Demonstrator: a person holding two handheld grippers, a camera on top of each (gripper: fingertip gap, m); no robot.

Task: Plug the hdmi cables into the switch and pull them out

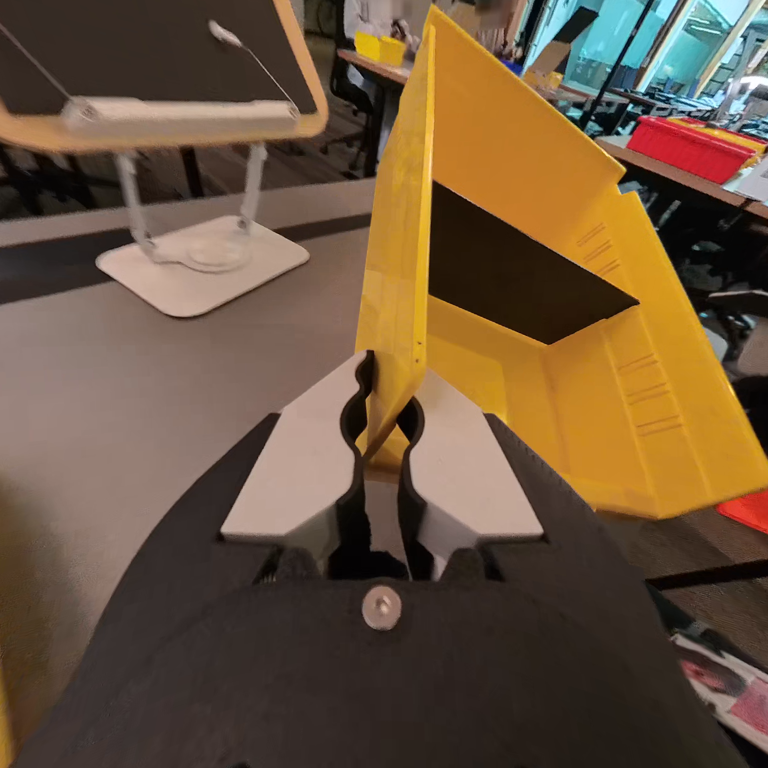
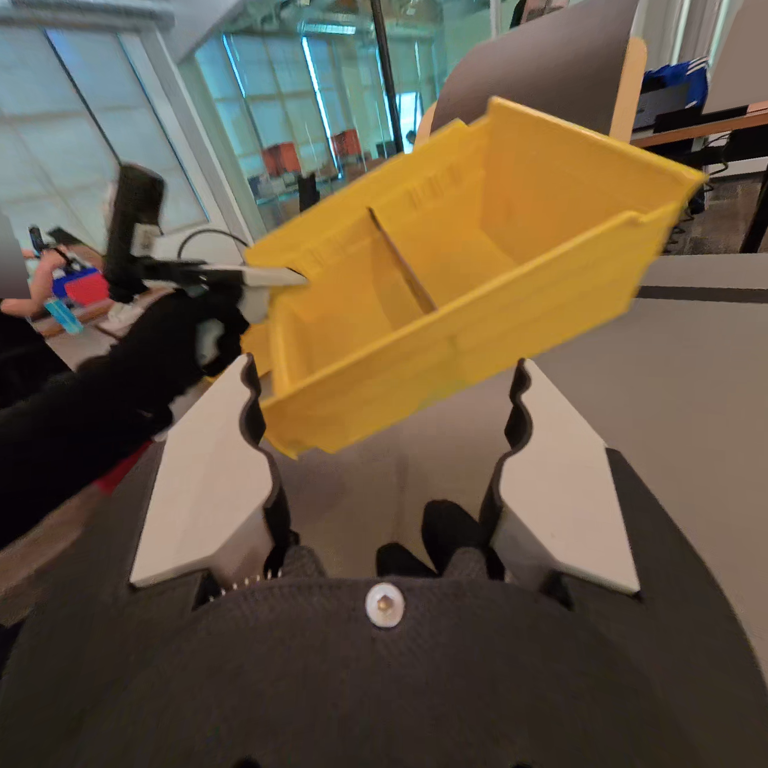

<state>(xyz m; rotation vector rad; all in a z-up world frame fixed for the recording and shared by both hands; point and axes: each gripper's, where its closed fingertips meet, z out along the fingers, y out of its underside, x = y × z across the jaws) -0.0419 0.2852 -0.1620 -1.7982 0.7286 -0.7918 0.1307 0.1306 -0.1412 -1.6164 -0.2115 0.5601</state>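
Above the grey table (image 1: 124, 395), left wrist view: left gripper (image 1: 392, 399) clamped on the end wall of a yellow bin (image 1: 519, 208), which is lifted and tilted; a black divider (image 1: 511, 274) crosses its inside. A white stand (image 1: 199, 266) carrying a tan-edged dark board (image 1: 158, 66) sits on the table to the left. Red bins (image 1: 690, 145) lie on far desks.

Right wrist view: right gripper (image 2: 384, 399) spread wide, holding nothing, just below the bin's (image 2: 478, 270) near wall. The left gripper (image 2: 291, 276), held by a black-gloved hand (image 2: 208, 320), pinches the bin's left end. HDMI cables and switch: not visible in either view.
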